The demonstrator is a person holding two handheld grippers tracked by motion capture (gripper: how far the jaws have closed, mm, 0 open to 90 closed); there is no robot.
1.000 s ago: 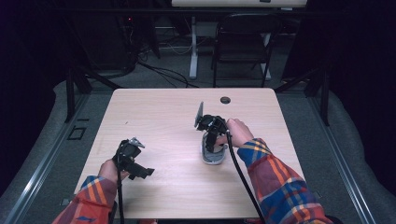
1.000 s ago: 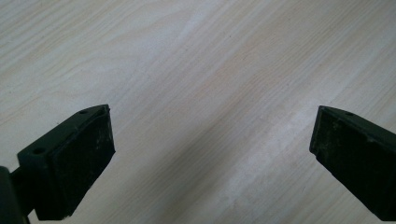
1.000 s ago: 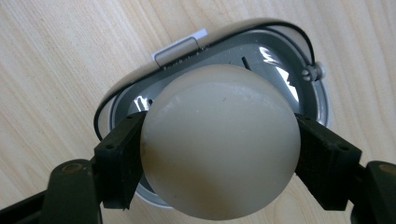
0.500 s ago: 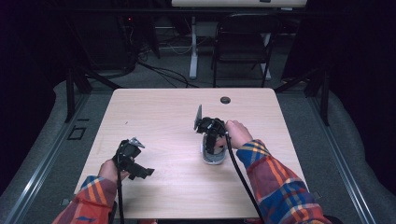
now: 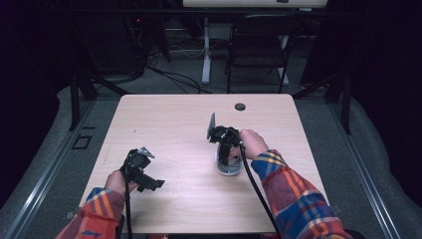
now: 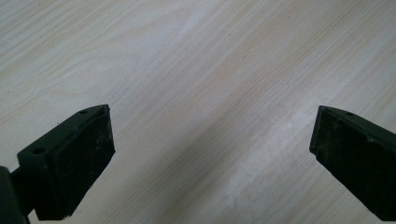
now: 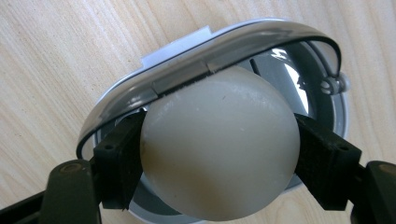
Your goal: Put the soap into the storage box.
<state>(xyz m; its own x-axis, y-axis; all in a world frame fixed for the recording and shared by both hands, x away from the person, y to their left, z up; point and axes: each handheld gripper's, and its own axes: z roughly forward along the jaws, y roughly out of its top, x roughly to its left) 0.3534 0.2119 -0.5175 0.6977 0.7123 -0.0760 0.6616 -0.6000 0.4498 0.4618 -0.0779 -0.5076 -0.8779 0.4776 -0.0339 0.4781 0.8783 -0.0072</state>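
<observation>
In the right gripper view a pale, cream egg-shaped ball (image 7: 219, 149) sits between the two black pads, and my right gripper (image 7: 219, 163) is shut on it. The ball is partly inside a shiny silver oval holder (image 7: 210, 60) whose dark-edged rim arches over its top. From the high view the right gripper (image 5: 226, 149) points down at that silver holder (image 5: 230, 170) near the middle of the wooden table (image 5: 169, 124). My left gripper (image 5: 149, 183) rests near the front left, open. Its jaws (image 6: 210, 158) stand wide apart over bare wood.
A small black round cap (image 5: 240, 106) is set into the table near its far edge. A dark folding chair (image 5: 259, 45) and cables lie on the floor beyond the table. Metal rails run along both sides.
</observation>
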